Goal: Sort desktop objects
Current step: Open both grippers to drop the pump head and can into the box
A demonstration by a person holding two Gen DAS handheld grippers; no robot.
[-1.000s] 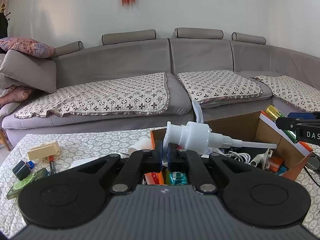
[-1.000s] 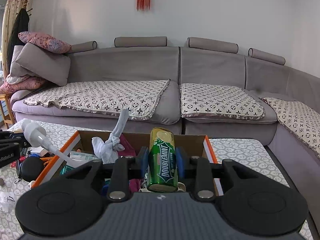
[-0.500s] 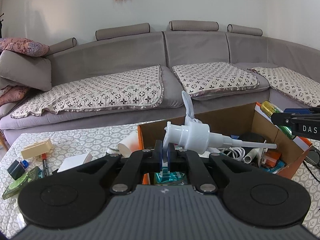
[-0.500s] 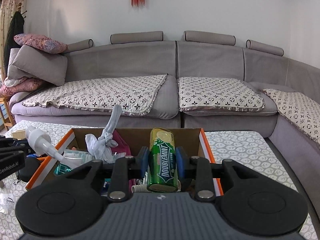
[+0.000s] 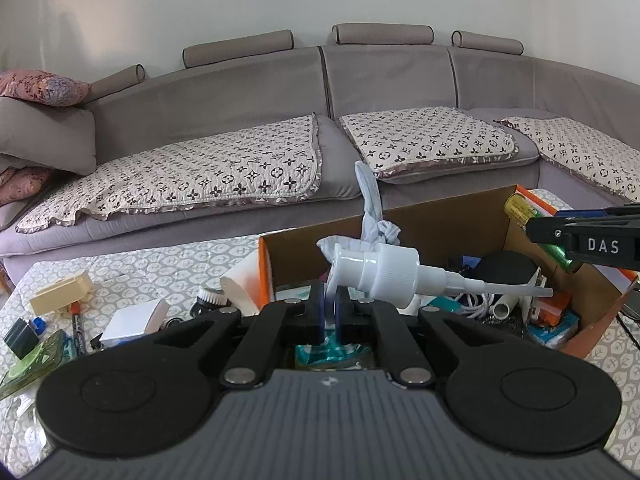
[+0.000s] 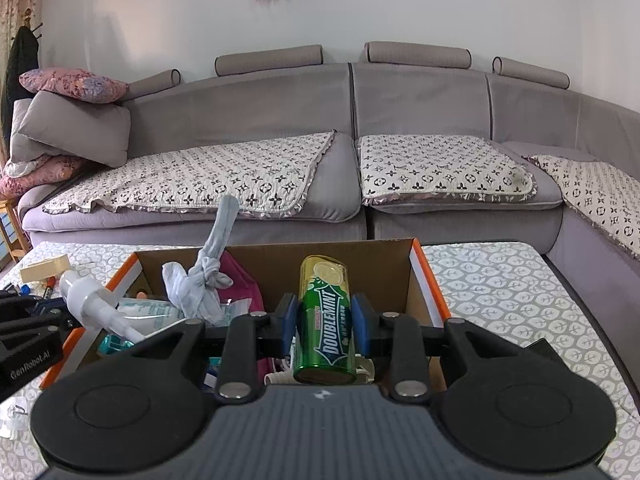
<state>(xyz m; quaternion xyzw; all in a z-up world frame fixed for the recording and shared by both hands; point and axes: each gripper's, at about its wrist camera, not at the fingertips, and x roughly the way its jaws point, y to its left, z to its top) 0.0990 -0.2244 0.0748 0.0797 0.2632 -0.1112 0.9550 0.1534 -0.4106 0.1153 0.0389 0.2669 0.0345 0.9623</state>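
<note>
left gripper (image 5: 329, 312): clamped tight on the spout of the white pump head (image 5: 380, 276), which is pinched between the blue pads (image 5: 317, 312). Basically no gap left.
pump head axis: lies roughly level, crosswise to the fingers. The spout end sits in the jaws, the ribbed collar is just right of them, and the thin dip tube (image 5: 508, 289) sticks out far to the right, tip a touch lower.
pump head location: up in the air just past the left fingertips, over the near-left part of the cardboard box (image 5: 452, 210).
right gripper (image 6: 325, 318): squeezing the green Doublemint canister (image 6: 325, 320) by its sides – blue pads (image 6: 289, 322) pressed on both flanks.
canister axis: runs lengthwise along the fingers, bottom end toward the camera, yellow lid end pointing away toward the box's far wall. From the left wrist view it shows up on the far right, lid tilted up-left.
canister location: held above the right half of the box, not resting on anything I can see.
just beyond both grippers: the open box, full of clutter – a knotted grey sock (image 6: 210, 280) pokes up, with a white cable (image 5: 478, 306) and a teal packet (image 5: 332, 350) down inside.
left of the left gripper: loose bits on the patterned tablecloth (image 5: 132, 276) – a white box (image 5: 134, 318), a cream block (image 5: 60, 294), a green case (image 5: 38, 360).
farthest out: grey sofa (image 6: 280, 96) with patterned covers, red hanging on the wall.
</note>
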